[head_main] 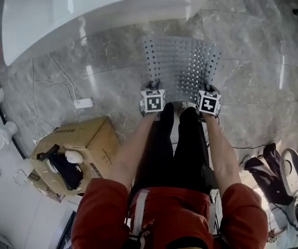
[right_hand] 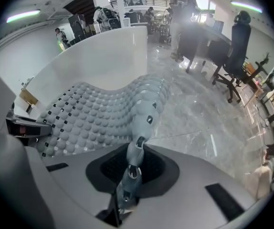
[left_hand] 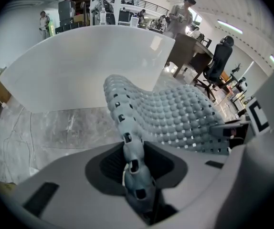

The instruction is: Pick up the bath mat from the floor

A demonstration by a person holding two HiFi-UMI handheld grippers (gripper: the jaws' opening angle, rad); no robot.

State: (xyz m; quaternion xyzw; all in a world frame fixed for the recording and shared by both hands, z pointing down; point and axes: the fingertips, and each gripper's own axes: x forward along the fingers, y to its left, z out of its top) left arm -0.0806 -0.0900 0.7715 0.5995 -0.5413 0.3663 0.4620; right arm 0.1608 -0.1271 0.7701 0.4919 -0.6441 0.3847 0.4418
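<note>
Jaws of the left gripper [head_main: 152, 84] are clamped on the near left edge of the bath mat [head_main: 183, 66]. In the left gripper view a fold of its rim runs straight up between them. The right gripper [head_main: 207, 86] pinches the near right edge the same way, its jaws nearly together on the thin rim. The mat is grey, covered in round bumps and small square holes. From the two grips it stretches away toward 12 o'clock and sags in the middle between them, above the marble floor [head_main: 253, 87]. A white bathtub [head_main: 86, 9] stands at 11 o'clock, just beyond the mat's far edge. At 8 o'clock sits a cardboard box [head_main: 81, 139] with dark print on its flap, too small to read. The only clear markings are the black-and-white squares on each gripper's cube.
</note>
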